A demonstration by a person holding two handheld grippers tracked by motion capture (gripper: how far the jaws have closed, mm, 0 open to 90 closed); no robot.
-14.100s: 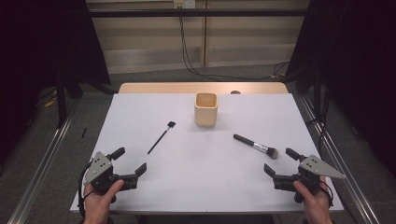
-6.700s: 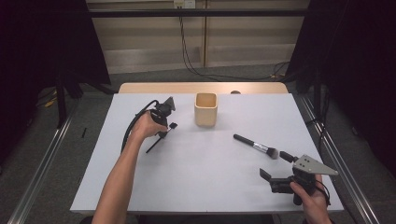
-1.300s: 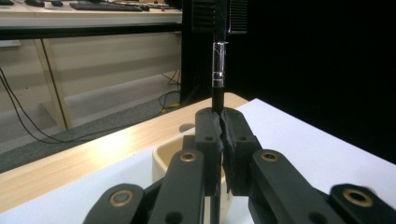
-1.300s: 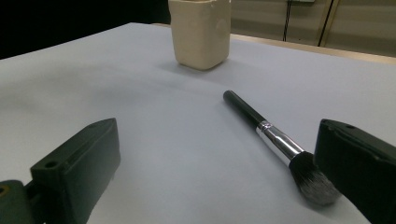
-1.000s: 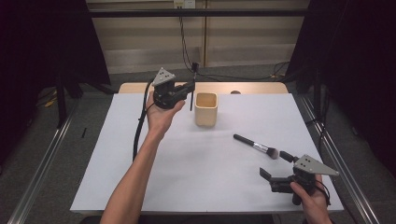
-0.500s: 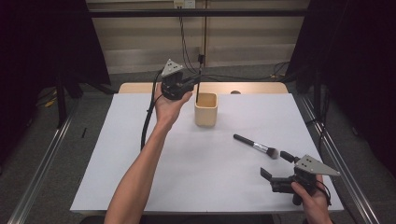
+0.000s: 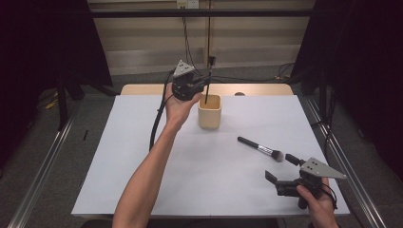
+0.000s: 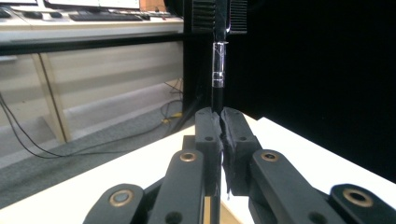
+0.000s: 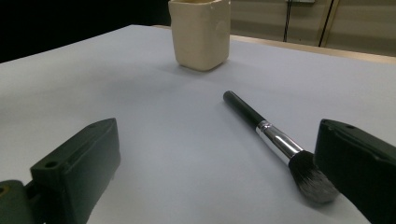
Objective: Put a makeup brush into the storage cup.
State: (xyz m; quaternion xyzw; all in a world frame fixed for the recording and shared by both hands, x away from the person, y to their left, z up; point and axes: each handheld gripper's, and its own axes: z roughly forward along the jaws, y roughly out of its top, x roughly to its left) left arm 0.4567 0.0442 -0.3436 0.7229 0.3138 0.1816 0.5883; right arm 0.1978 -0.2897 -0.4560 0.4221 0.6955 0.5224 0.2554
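Left gripper view looks along the left tool (image 8: 219, 135), whose jaws are pressed together on a thin black brush (image 8: 218, 70) held upright, a clear band partway up its handle. In the high view that left tool (image 7: 205, 84) hangs over the beige cup (image 7: 209, 111) near the far edge of the white worktop (image 7: 142, 156), and the thin brush's (image 7: 207, 80) lower end dips into the cup's mouth; whether it rests on the bottom cannot be told. My reading is that the first brush is nearly delivered: it remains to lower it and let go.

The right tool (image 7: 283, 170) rests low by the near right corner, jaws spread wide with nothing between them. In the right gripper view the large powder brush (image 9: 275, 140) lies flat on the worktop, its bristles just beside one jaw of the right tool (image 9: 219, 172) and its handle pointing toward the cup (image 9: 201, 32). That brush is untouched and probably goes in next.
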